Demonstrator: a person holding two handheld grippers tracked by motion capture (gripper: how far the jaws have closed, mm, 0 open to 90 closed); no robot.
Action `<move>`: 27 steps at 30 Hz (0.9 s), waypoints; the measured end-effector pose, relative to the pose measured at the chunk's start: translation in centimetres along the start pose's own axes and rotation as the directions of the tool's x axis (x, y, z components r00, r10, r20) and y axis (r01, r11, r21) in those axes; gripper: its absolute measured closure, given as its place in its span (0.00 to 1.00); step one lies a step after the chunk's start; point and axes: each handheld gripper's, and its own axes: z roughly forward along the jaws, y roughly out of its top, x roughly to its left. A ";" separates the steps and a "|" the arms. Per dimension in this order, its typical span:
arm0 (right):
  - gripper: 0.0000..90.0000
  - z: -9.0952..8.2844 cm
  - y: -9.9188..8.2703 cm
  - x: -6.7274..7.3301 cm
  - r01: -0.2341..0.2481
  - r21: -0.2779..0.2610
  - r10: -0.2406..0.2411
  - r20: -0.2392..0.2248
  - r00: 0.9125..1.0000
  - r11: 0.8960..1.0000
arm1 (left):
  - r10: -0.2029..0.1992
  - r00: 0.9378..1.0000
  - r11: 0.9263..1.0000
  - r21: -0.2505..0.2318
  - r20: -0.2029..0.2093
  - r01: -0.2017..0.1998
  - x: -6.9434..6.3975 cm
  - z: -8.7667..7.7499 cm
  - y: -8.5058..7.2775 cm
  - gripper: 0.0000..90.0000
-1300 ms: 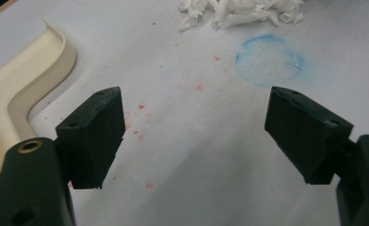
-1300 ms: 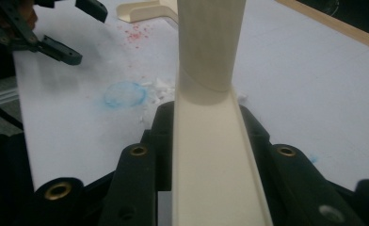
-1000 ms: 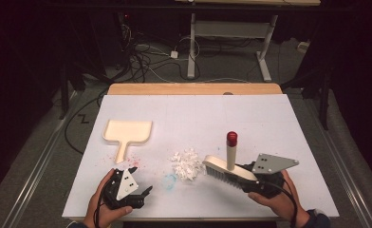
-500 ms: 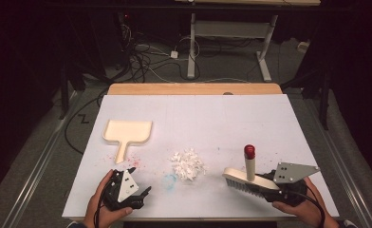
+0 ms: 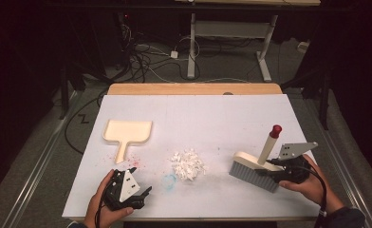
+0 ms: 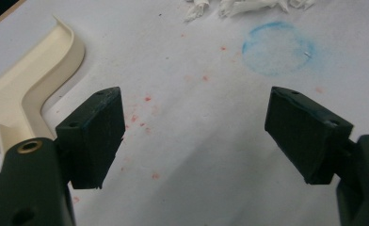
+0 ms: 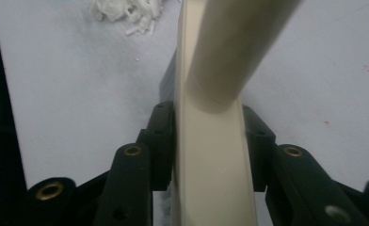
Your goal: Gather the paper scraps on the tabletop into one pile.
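The white surface (image 5: 198,114) carries paper scraps (image 5: 188,164) at centre. At four o'clock, the right gripper (image 5: 274,173), jaws just easing wider, flanks the brush (image 5: 253,170). At seven o'clock, the left gripper (image 5: 144,194) gapes empty.

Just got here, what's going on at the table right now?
A person is sweeping up at the table with a tool in each hand. The right tool has its jaws on either side of the block of a hand brush, set down right of the white paper scraps; the jaws have just been opening a little. The left tool rests open and empty near the front edge. The cream dustpan lies flat and untouched, left of the scraps.
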 end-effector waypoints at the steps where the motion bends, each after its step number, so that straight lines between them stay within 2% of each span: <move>1: 0.70 0.1 0.2 -0.5 0.008 0.007 -0.008 -0.012 1.000 1.000 | -0.002 1.000 1.000 0.000 0.002 0.002 0.0 0.0 0.0 0.21; 5: 0.64 0.7 1.0 -2.0 0.059 0.058 -0.058 -0.009 0.998 0.997 | -0.011 1.000 1.000 0.010 0.007 0.011 0.0 0.2 0.1 0.21; 8: 0.60 1.4 1.6 -3.0 0.093 0.123 -0.095 0.015 0.995 0.988 | -0.020 1.000 1.000 0.023 0.005 0.020 0.0 0.3 0.1 0.22; 10: 0.59 1.9 1.9 -3.7 0.103 0.134 -0.104 0.005 0.995 0.986 | -0.025 1.000 1.000 0.018 0.012 0.025 0.1 0.2 0.1 0.22; 12: 0.55 2.4 2.3 -4.0 0.125 0.161 -0.128 0.005 0.992 0.979 | -0.031 0.999 0.999 0.013 0.017 0.031 0.1 0.2 0.1 0.22; 14: 0.50 2.9 2.8 -4.4 0.126 0.193 -0.133 0.027 0.991 0.973 | -0.030 0.999 0.999 0.012 0.020 0.030 0.0 0.2 0.2 0.22; 15: 0.50 3.3 3.1 -4.6 0.135 0.217 -0.145 0.031 0.989 0.967 | -0.030 0.999 0.999 0.012 0.022 0.029 0.0 0.2 0.2 0.22; 16: 0.49 3.5 3.2 -4.7 0.134 0.222 -0.144 0.033 0.989 0.966 | -0.026 0.999 1.000 0.015 0.020 0.026 0.0 0.2 0.2 0.22; 17: 0.47 3.7 3.4 -4.9 0.129 0.223 -0.141 0.039 0.989 0.966 | -0.025 0.999 1.000 0.014 0.021 0.025 0.0 0.2 0.2 0.22; 18: 0.44 3.8 3.6 -5.0 0.132 0.219 -0.150 0.070 0.986 0.967 | -0.026 0.999 1.000 0.014 0.022 0.026 0.0 0.2 0.2 0.22; 19: 0.44 3.8 3.8 -5.2 0.132 0.202 -0.158 0.119 0.980 0.970 | -0.027 0.999 1.000 0.015 0.023 0.026 0.0 0.3 0.2 0.22; 20: 0.46 3.7 4.0 -5.4 0.126 0.178 -0.153 0.150 0.977 0.976 | -0.027 0.999 1.000 0.014 0.026 0.027 0.0 0.3 0.2 0.22; 22: 0.44 3.4 4.3 -6.0 0.091 0.124 -0.111 0.160 0.981 0.988 | -0.024 0.999 1.000 0.014 0.027 0.024 -0.1 0.3 0.2 0.22; 25: 0.45 3.3 4.5 -6.0 0.079 0.099 -0.098 0.203 0.974 0.992 | -0.026 0.999 1.000 0.009 0.029 0.026 0.0 0.2 0.2 0.22; 26: 0.44 3.4 4.5 -6.0 0.076 0.095 -0.096 0.225 0.970 0.993 | -0.026 0.999 1.000 0.009 0.029 0.026 0.0 0.2 0.2 0.22; 27: 0.43 3.4 4.4 -5.9 0.064 0.083 -0.082 0.225 0.971 0.994 | -0.025 0.999 1.000 0.009 0.028 0.025 0.0 0.2 0.2 0.22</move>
